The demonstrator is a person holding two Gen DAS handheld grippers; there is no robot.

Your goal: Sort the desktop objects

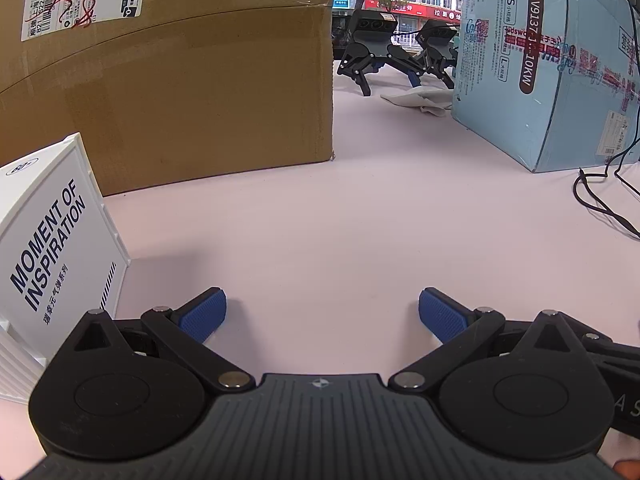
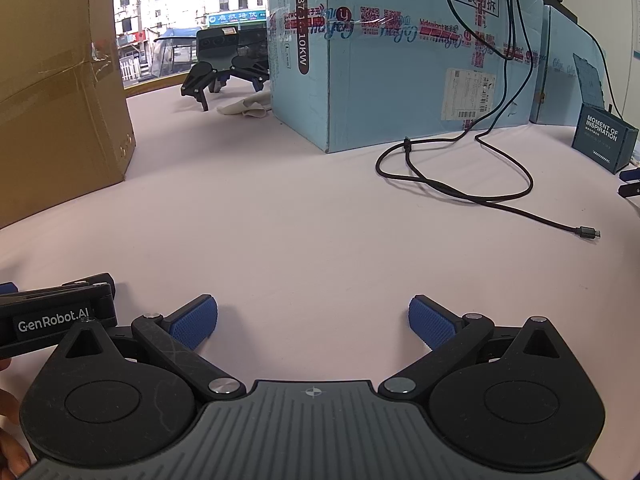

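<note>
A: What is lying around the left gripper [image 1: 322, 312]?

B: It is hovering over the pale surface [image 1: 320, 220], jaws spread and holding nothing. A white box [image 1: 52, 256] is standing at nine o'clock, a brown carton [image 1: 180, 80] at eleven, a blue carton [image 1: 552, 72] at two.

A: And the right gripper [image 2: 313, 320]?

B: It is also gaping wide, empty. A black cable [image 2: 472, 192] is looping at two o'clock, and a dark blue box [image 2: 604, 140] is sitting at three.
</note>
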